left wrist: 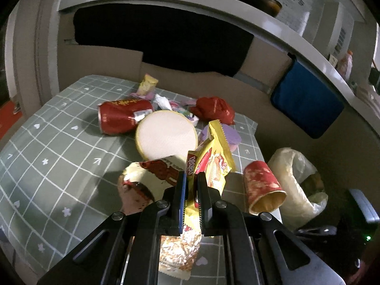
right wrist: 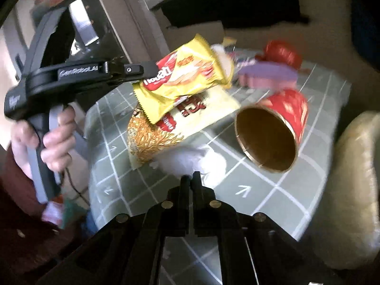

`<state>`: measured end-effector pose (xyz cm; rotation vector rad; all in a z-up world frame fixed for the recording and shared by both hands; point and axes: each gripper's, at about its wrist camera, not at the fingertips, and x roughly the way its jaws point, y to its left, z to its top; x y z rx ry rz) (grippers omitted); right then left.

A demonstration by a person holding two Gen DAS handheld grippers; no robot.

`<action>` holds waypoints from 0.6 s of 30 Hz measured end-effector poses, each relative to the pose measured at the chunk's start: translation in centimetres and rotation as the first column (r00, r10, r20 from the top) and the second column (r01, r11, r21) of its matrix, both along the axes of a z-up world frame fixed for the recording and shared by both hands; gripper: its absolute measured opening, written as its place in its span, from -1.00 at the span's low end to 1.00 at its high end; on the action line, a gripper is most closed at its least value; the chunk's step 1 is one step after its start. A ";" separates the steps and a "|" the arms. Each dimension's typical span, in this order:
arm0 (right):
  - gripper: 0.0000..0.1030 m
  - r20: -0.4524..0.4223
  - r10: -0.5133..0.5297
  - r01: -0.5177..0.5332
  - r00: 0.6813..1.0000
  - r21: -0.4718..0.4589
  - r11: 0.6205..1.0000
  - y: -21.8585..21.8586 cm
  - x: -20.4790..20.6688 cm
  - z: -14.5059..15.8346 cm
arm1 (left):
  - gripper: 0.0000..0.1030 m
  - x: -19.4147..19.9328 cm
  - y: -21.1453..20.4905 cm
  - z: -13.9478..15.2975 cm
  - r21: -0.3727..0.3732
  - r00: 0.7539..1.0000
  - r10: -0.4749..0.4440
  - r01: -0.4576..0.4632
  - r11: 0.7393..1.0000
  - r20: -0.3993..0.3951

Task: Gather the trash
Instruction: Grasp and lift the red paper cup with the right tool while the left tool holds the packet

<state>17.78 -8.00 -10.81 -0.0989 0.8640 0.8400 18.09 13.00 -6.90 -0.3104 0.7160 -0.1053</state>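
My left gripper (left wrist: 191, 178) is shut on a yellow snack wrapper (left wrist: 215, 156) and holds it above the table; the right wrist view shows the left gripper (right wrist: 142, 73) lifting the wrapper (right wrist: 185, 78). My right gripper (right wrist: 190, 178) is shut, with a blurred white crumpled thing (right wrist: 190, 159) at its tips; whether it grips it is unclear. A red paper cup (left wrist: 261, 187) lies on its side at the table's right edge, also in the right wrist view (right wrist: 277, 128). A flat noodle packet (right wrist: 175, 128) lies under the wrapper.
On the green checked tablecloth (left wrist: 59, 147) lie a red can (left wrist: 121, 116), a round white lid (left wrist: 166, 133), a red crumpled bag (left wrist: 213, 109) and purple scraps (left wrist: 230, 137). A pale plastic bag (left wrist: 299, 182) hangs open right of the table. Cardboard stands behind.
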 end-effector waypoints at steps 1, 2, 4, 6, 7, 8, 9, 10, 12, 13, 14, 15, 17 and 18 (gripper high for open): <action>-0.75 0.030 -0.001 0.000 1.000 0.023 1.000 -0.6 -0.3 0.7 | -0.82 -0.2 0.2 0.1 -0.004 1.000 0.006 -0.006 1.000 0.002; -0.62 0.056 -0.008 0.005 0.998 0.046 0.999 -1.2 -0.3 1.4 | -0.82 -0.4 0.5 0.1 -0.009 1.000 0.012 -0.012 1.000 0.004; -0.35 0.127 -0.063 0.050 0.990 0.102 0.994 -2.9 0.0 3.0 | -0.82 -0.6 1.0 0.2 -0.015 1.000 0.023 -0.023 1.000 0.007; -0.26 0.172 -0.139 0.114 0.975 0.148 0.982 -4.2 1.3 4.1 | -0.82 -0.6 1.3 0.2 -0.024 0.999 0.032 -0.032 0.999 0.007; -0.20 0.189 -0.185 0.157 0.964 0.152 0.976 -4.9 1.9 4.3 | -0.82 -0.6 1.5 0.1 -0.032 0.999 0.036 -0.035 0.999 0.005; -0.12 0.201 -0.225 0.199 0.953 0.143 0.970 -5.4 2.4 4.3 | -0.82 -0.6 1.7 0.0 -0.039 0.999 0.037 -0.037 0.999 0.003; -0.12 0.204 -0.272 0.251 0.940 0.126 0.960 -5.8 3.6 3.9 | -0.82 -0.5 1.8 -0.1 -0.047 0.999 0.039 -0.039 0.998 -0.002; -0.12 0.193 -0.292 0.273 0.937 0.119 0.955 -5.9 4.5 3.6 | -0.82 -0.5 1.9 -0.2 -0.053 0.999 0.041 -0.041 0.998 -0.007; -0.12 0.090 -0.306 0.294 0.948 0.126 0.948 -5.9 7.0 2.1 | -0.82 -0.5 2.0 -0.3 -0.055 0.999 0.041 -0.042 0.998 -0.009; -0.12 0.048 -0.294 0.285 0.955 0.135 0.949 -5.5 7.8 1.5 | -0.82 -0.7 2.0 -0.3 -0.051 0.999 0.043 -0.043 0.998 -0.006; -0.12 0.021 -0.276 0.271 0.961 0.135 0.953 -4.9 8.3 1.0 | -0.82 -0.8 2.1 -0.2 -0.042 0.999 0.050 -0.050 0.998 0.000; -0.11 0.005 -0.258 0.255 0.966 0.138 0.957 -4.3 8.7 0.6 | -0.82 -1.0 2.1 -0.2 -0.037 0.998 0.056 -0.056 0.998 0.003; 0.02 -0.016 -0.240 0.240 0.971 0.144 0.960 -3.0 9.1 0.0 | -0.82 -1.4 2.3 -0.1 -0.029 0.998 0.068 -0.068 0.997 0.015; 0.07 -0.020 -0.236 0.236 0.972 0.143 0.961 -2.6 9.1 -0.2 | -0.82 -1.5 2.3 0.0 -0.026 0.997 0.072 -0.071 0.997 0.019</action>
